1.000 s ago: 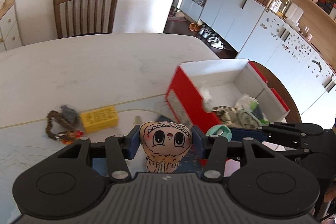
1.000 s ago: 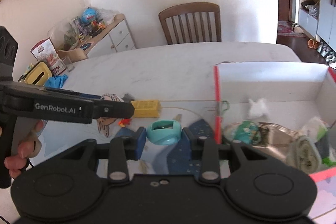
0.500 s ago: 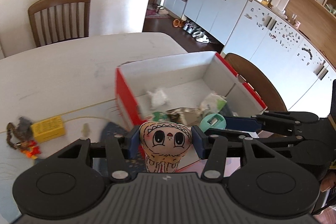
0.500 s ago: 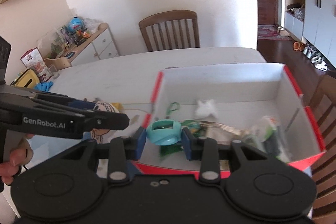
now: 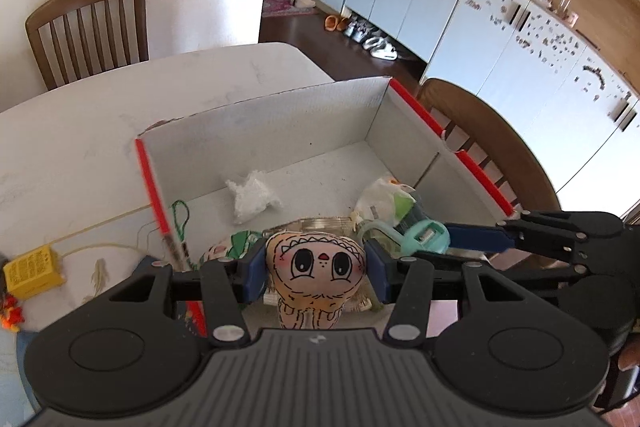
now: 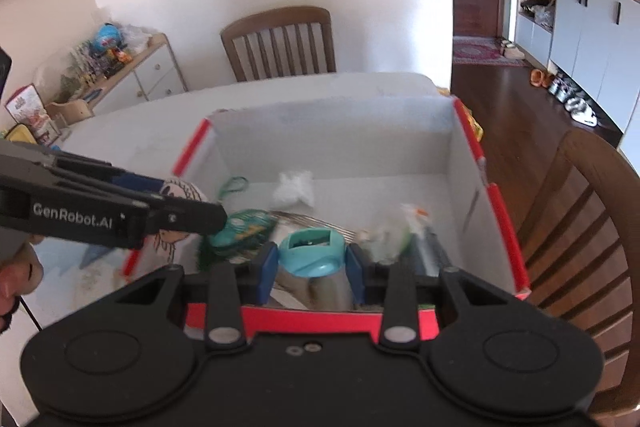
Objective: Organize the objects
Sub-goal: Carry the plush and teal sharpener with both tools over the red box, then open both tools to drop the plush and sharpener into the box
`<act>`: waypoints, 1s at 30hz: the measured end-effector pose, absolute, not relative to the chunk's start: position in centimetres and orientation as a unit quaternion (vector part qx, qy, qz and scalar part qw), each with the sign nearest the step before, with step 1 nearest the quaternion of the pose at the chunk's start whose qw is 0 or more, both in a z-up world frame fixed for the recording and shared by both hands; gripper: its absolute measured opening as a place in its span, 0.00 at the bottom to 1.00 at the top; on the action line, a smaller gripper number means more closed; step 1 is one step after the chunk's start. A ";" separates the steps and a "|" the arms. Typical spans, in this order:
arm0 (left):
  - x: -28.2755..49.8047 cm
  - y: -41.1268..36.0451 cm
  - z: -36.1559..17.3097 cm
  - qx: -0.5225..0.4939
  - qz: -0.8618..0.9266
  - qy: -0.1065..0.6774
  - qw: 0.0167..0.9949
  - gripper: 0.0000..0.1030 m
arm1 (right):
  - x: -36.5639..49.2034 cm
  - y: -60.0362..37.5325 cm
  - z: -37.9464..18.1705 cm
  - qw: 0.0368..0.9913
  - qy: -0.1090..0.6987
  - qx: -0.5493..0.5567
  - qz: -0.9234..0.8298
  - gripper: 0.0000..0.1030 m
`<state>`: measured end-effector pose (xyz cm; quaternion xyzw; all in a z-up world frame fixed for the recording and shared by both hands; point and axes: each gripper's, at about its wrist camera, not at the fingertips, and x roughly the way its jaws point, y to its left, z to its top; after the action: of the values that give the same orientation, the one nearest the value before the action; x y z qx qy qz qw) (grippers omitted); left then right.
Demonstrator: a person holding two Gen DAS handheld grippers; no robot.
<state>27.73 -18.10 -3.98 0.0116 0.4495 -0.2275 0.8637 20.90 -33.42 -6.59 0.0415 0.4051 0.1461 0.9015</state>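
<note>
**A:** What did the left hand-held gripper have?

**B:** A soft doll with big eyes. The two blue pads were pressed on its sides, so it was held tight. The doll stood up tall, with its head on top and its body hanging down.

**A:** And the right hand-held gripper?

**B:** It was squeezed shut on a small teal toy. The toy sat flat between the pads.

**A:** Where was the box?

**B:** Right under both of them and a bit in front. It was a white box with red edges on the counter. The teal toy hung over the near part of the inside. The doll hung just past the near left corner, close to the red edge.

**A:** Which one was closer to a good spot?

**B:** I think the right one, since it was more over the middle. Both just needed to go down and let go.

**A:** What was in the box?

**B:** Some wrappers and a white crumpled paper farther back. The far part looked bare.

**A:** Anything left outside?

**B:** A yellow block sat on the counter, off to the left.
</note>
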 end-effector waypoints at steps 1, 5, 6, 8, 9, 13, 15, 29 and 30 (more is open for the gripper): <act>28.2 -18.5 -4.2 0.013 -0.225 0.452 0.863 0.49 | 21.2 -33.6 -6.9 0.900 0.410 0.042 0.145 0.35; 30.0 -19.9 -5.0 0.025 -0.213 0.460 0.862 0.49 | 22.3 -34.2 -8.4 0.889 0.431 0.042 0.148 0.35; 30.6 -20.3 -5.2 0.029 -0.208 0.463 0.861 0.49 | 22.6 -34.2 -8.8 0.887 0.436 0.041 0.147 0.35; 31.4 -21.0 -5.6 0.033 -0.206 0.468 0.859 0.49 | 23.1 -34.1 -9.3 0.883 0.444 0.037 0.150 0.34; 31.9 -21.3 -5.8 0.034 -0.204 0.469 0.858 0.49 | 23.3 -34.0 -9.5 0.882 0.446 0.032 0.147 0.34; 33.6 -22.3 -7.1 0.039 -0.189 0.486 0.853 0.49 | 24.2 -33.6 -10.5 0.874 0.462 0.020 0.146 0.34; 34.3 -22.7 -7.8 0.040 -0.186 0.494 0.849 0.49 | 24.5 -33.3 -10.9 0.871 0.468 0.013 0.150 0.34; 36.8 -23.8 -11.1 0.051 -0.170 0.533 0.827 0.49 | 25.9 -32.6 -11.8 0.865 0.477 -0.003 0.156 0.35; 36.8 -23.8 -11.1 0.051 -0.170 0.535 0.826 0.50 | 26.0 -32.6 -11.9 0.865 0.478 -0.004 0.157 0.35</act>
<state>36.85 -23.75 -11.12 0.0510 0.5347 -0.1696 0.8263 25.98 -32.59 -11.90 -0.0039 0.4776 0.1565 0.8645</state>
